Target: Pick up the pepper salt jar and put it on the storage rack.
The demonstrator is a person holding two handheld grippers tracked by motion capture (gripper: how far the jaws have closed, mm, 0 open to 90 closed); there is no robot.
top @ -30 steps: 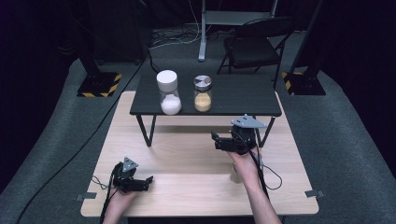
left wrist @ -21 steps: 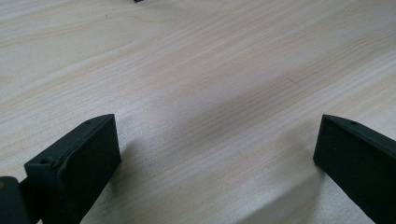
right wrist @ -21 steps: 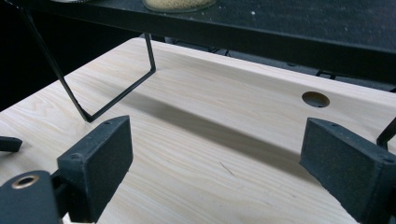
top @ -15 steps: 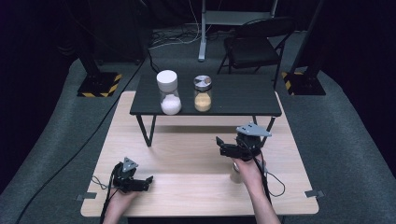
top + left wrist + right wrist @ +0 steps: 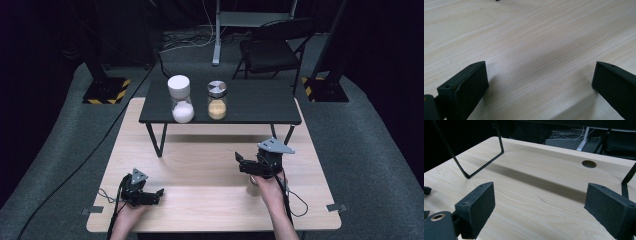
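On the pale wooden table (image 5: 200, 165) my left gripper (image 5: 159, 193) rests low at the front left, held in a hand, jaws pointing right. In the left gripper view it (image 5: 539, 72) is open with bare wood between the jaws. My right gripper (image 5: 239, 163) hovers over the table's right half, pointing left, with a grey plate on top. The right gripper view shows it (image 5: 539, 192) open and holding nothing. A white-lidded jar (image 5: 180, 100) of white grains and a metal-lidded jar (image 5: 216, 101) of tan grains stand on a low black shelf (image 5: 260, 105).
The black shelf stands on thin wire legs (image 5: 466, 173) across the table's far half. A round cable hole (image 5: 589, 164) is cut in the tabletop beneath it. A folding chair (image 5: 272, 50) and stand bases sit on the floor beyond. Cables trail from both grippers.
My right gripper has drawn back from the shelf's front edge toward the person and a little to the right. The left gripper has stayed put.
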